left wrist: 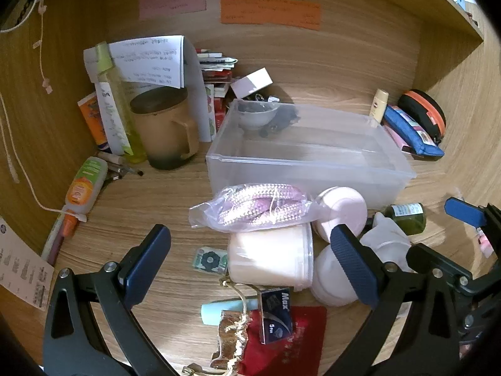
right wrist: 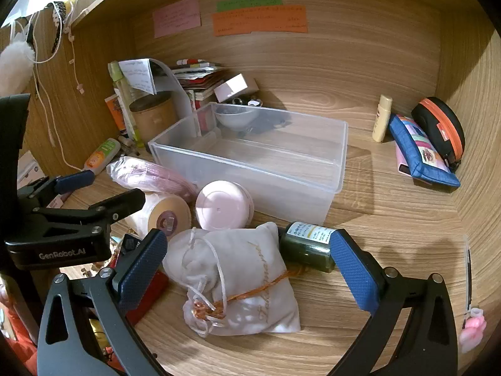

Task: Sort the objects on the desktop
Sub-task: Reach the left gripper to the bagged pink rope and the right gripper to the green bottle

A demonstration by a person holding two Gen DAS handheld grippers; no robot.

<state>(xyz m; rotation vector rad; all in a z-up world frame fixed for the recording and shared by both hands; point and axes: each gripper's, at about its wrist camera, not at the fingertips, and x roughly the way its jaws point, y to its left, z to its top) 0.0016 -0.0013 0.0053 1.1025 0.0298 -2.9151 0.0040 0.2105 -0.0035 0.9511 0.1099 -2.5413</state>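
Desktop clutter is piled right in front of a clear plastic bin (left wrist: 310, 156), which sits mid-desk and looks empty. Just near of the bin: a bag of pink cord (left wrist: 256, 206), a pink round jar (left wrist: 343, 210), and a cream tub (left wrist: 271, 258) lying on its side.

The left gripper (left wrist: 250, 263) hangs over that tub with its jaws spread wide, nothing pinched. The right gripper (right wrist: 250, 266) is just as wide open, hovering above a white drawstring pouch (right wrist: 241, 282) with a dark green bottle (right wrist: 308, 246) lying at its far right corner.

The left view gets stuff the right one barely shows: a small "Max" box (left wrist: 277, 316) standing on a red pouch (left wrist: 281, 344), a mint tube (left wrist: 228, 310), and a little sticker (left wrist: 210, 260) flat on the wood. The right view shows the pouch whole, with its orange string, whereas the left only catches a sliver behind the finger.

Around the edges: tan mug (left wrist: 166, 128) with a lid at far left, papers and a yellow-green bottle (left wrist: 117, 100) behind it, an orange-label tube (left wrist: 84, 188) lying flat. Far right there's a blue pencil case (right wrist: 419, 153), a black-and-orange zip case (right wrist: 441, 128) and a cream bottle (right wrist: 382, 119). Sticky notes (right wrist: 260, 20) on the back wall.
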